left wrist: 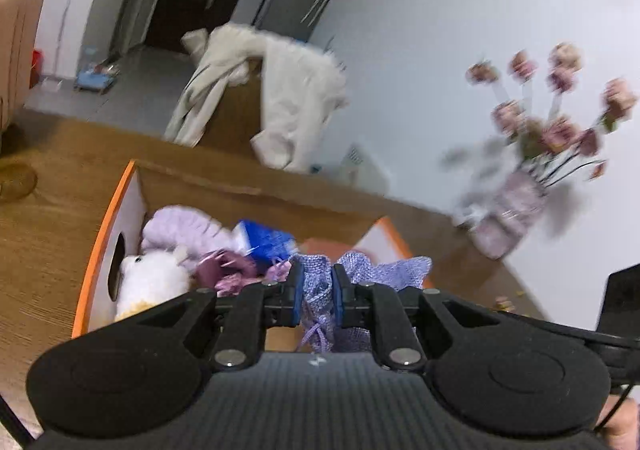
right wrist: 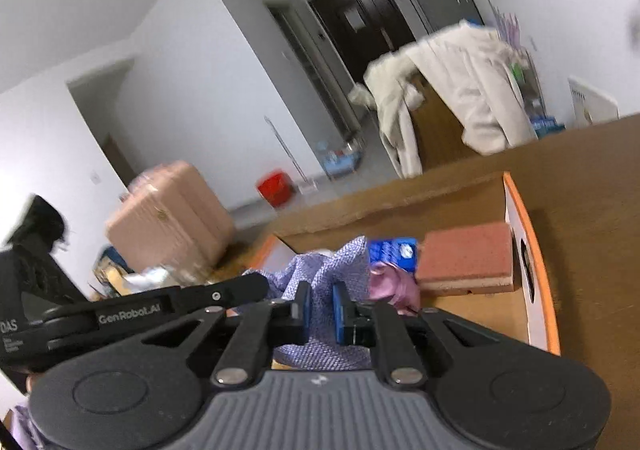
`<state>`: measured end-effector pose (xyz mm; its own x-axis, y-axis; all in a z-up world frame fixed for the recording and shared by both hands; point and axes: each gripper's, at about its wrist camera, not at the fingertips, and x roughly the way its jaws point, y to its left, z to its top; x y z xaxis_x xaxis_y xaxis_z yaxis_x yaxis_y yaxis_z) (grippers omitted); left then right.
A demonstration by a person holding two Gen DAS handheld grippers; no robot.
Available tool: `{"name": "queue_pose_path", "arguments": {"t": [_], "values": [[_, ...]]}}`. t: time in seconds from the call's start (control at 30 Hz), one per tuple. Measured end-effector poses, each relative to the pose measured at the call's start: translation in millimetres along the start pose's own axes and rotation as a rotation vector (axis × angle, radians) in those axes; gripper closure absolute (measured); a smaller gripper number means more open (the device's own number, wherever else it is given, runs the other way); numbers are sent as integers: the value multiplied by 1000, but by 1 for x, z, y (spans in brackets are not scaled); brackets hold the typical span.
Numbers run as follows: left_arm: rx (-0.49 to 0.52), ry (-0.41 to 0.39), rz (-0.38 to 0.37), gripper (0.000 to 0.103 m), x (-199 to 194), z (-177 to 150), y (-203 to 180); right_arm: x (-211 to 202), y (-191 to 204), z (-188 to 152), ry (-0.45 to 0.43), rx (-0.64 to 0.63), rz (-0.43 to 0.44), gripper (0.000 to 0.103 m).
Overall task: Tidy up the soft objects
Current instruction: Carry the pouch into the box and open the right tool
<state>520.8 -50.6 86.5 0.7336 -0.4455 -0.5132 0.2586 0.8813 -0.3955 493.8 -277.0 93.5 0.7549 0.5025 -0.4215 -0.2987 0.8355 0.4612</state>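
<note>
- The lilac knitted cloth (left wrist: 316, 290) is pinched at two places: the left gripper (left wrist: 316, 292) is clenched on a bunched fold with a drawstring hanging below, and the right gripper (right wrist: 322, 308) is clenched on another fold (right wrist: 320, 274). It hangs over the near edge of the orange-rimmed box (left wrist: 102, 217).
- In the box, from nine o'clock across in the left view: a white plush toy (left wrist: 154, 280), a pale purple frilly piece (left wrist: 180, 228), a mauve fabric item (left wrist: 226, 270) and a blue packet (left wrist: 266, 244). In the right view a terracotta sponge block (right wrist: 466, 260) lies at three o'clock of the cloth.
- My judgement: several soft items are already boxed, and the cloth is partway there, not yet released.
- Writing: "GenRobot.AI" shows on the other gripper's body (right wrist: 134, 316); the packet's print is too blurred to read.
</note>
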Motion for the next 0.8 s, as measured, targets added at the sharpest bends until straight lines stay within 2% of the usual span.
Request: {"name": "queue_pose_path", "arguments": {"t": [0.13,0.27,0.33,0.37,0.4,0.47,0.57,0.63,0.8], "values": [[70,77,84,88,32,-15,12,50,-12,-1,130,-38,-62,91],[157,100,146,86,42,-31,15,81,-14,-4,232,-67,-103,89],[189,105,152,84,41,-35,15,89,-11,-6,262,-78,-113,87],[195,108,157,81,40,-35,14,91,-11,-5,263,-77,-118,87],[202,111,160,74,39,-35,13,92,-10,-5,266,-75,-123,86],[215,112,165,67,35,-34,9,90,-6,-5,278,-73,-124,81],[224,94,174,62,19,-31,3,81,-3,-5,283,-79,-128,72],[225,80,174,58,7,-27,-2,67,-1,-2,266,-85,-119,61],[264,21,185,53,-35,-21,-24,21,19,10,197,-129,-116,58]]}}
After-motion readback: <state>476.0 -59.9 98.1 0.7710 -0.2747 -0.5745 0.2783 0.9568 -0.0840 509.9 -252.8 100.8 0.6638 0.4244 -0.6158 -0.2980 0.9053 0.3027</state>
